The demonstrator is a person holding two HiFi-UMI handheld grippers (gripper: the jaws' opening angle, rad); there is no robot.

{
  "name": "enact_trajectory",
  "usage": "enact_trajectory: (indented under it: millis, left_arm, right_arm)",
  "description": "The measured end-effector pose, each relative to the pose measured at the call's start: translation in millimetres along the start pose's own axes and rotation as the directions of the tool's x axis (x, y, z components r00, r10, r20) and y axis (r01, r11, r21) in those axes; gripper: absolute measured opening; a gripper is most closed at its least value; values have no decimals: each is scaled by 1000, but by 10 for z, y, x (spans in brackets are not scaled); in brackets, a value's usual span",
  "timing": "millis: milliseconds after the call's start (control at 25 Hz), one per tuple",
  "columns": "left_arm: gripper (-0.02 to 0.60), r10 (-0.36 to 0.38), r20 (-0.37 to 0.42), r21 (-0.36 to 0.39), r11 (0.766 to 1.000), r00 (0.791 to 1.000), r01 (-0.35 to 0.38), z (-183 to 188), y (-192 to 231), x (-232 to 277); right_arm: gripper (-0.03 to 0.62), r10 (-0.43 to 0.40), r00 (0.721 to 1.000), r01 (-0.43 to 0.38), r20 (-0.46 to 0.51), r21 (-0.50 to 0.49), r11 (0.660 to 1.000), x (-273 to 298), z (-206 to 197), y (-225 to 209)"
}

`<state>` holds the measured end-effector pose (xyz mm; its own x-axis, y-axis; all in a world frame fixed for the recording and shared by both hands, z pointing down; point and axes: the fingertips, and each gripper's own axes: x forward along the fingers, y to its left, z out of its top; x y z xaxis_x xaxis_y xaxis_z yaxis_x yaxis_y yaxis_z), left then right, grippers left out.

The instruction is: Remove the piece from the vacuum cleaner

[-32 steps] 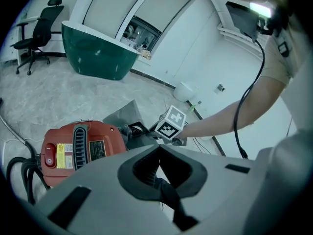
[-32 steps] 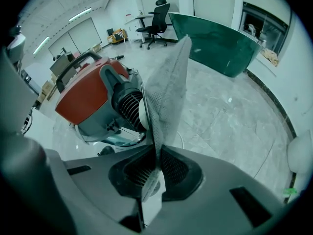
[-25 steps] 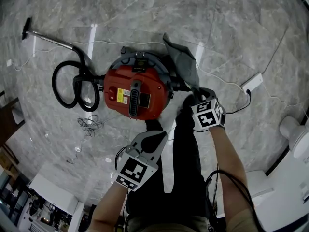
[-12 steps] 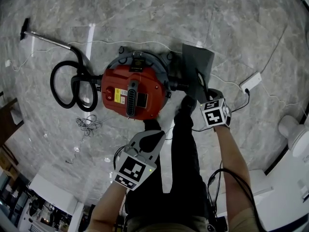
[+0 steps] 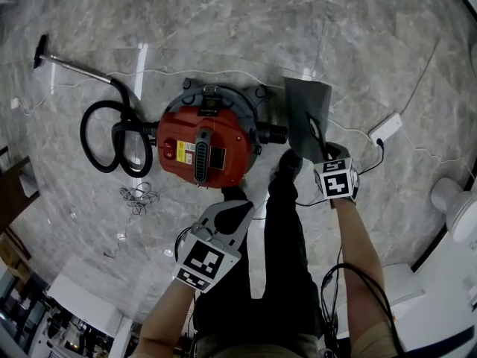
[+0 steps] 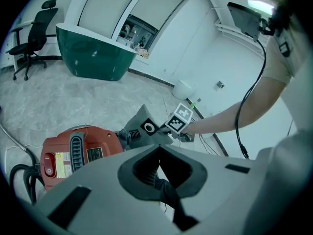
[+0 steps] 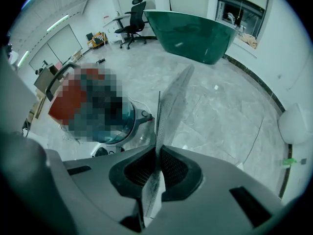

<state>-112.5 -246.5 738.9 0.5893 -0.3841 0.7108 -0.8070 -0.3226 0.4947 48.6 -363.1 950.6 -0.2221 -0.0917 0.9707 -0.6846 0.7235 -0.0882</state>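
The right tongs (image 7: 157,155) are clamped edge-on on the flat grey piece (image 5: 305,107), held just beside the red vacuum cleaner (image 5: 205,144), apparently already detached. The left tongs (image 6: 159,148) hang together, empty, seemingly unneeded.

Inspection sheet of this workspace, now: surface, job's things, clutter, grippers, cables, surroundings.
Surface: glossy grey marble floor.
Job's things: red vacuum cleaner on the floor, hose coiled at its left; flat grey piece beside its side port, contact unclear.
Clutter: nothing seen.
Grippers: right gripper shut on the piece; left gripper shut, empty.
Cables: white cable running to a power strip; tangled cord by the vacuum.
Surroundings: green counter, office chair.
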Motion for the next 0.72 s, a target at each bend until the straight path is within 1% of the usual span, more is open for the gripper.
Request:
enact_trajectory:
  millis: [200,400,600,720]
  left_arm:
    - [-3,-9,10,26,1000,1000,8,134,-116,-37]
    - [-3,4,25,53,999,1000,-6,259,-141,-121]
    - [-3,18,42,72,997,999,-21,336,-209,-272]
    - [-3,26,61,79,996,998,-31,380,-258,-390]
  right_arm:
    - [26,-4,1000,3,20,54,999,-171,-25,-83]
    - [25,-10,999,5,37,128,992,-335,-47,-187]
    - [25,5,998,-19,60,239,971,-542,-81,-221]
    - [25,20,996,-47,87,320,946,-683,-82,-214]
